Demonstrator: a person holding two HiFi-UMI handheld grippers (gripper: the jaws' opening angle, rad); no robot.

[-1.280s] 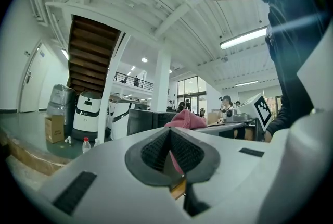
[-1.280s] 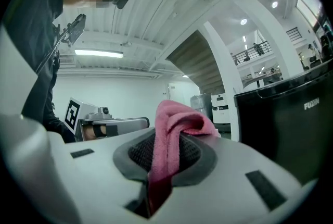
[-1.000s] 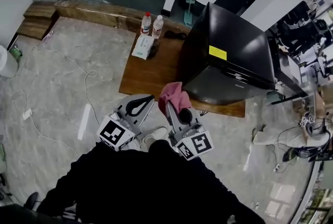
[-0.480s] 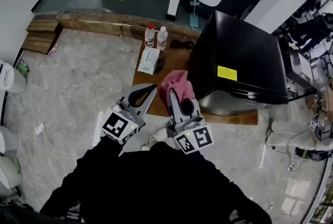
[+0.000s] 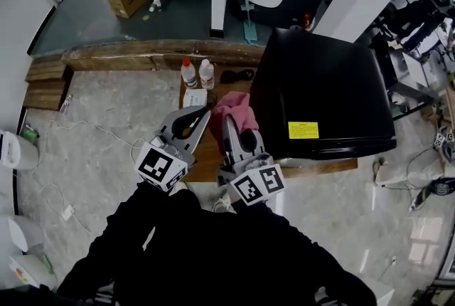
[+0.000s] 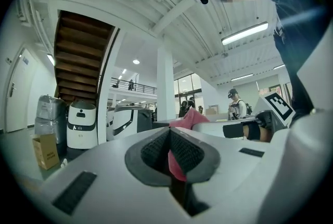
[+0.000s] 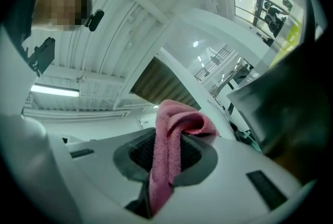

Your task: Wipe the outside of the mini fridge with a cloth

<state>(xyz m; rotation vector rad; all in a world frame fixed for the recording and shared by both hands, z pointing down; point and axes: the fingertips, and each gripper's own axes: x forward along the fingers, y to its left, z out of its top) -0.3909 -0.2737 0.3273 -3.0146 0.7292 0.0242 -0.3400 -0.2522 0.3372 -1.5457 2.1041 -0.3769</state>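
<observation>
Pink cloth [image 5: 234, 107] is clamped in the right gripper's [image 5: 229, 122] fingers, just beside the black mini fridge's [image 5: 320, 87] left face at the surface's [image 5: 323, 168] right end; contact unclear. Judged: wiping barely begun. Left gripper [image 5: 201, 114] fingers closed together, holding nothing.

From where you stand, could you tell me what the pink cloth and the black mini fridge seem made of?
The pink cloth looks like terry or microfibre: fuzzy looped nap. The black mini fridge is probably painted metal: smooth, semi-gloss, faintly reflective.
</observation>
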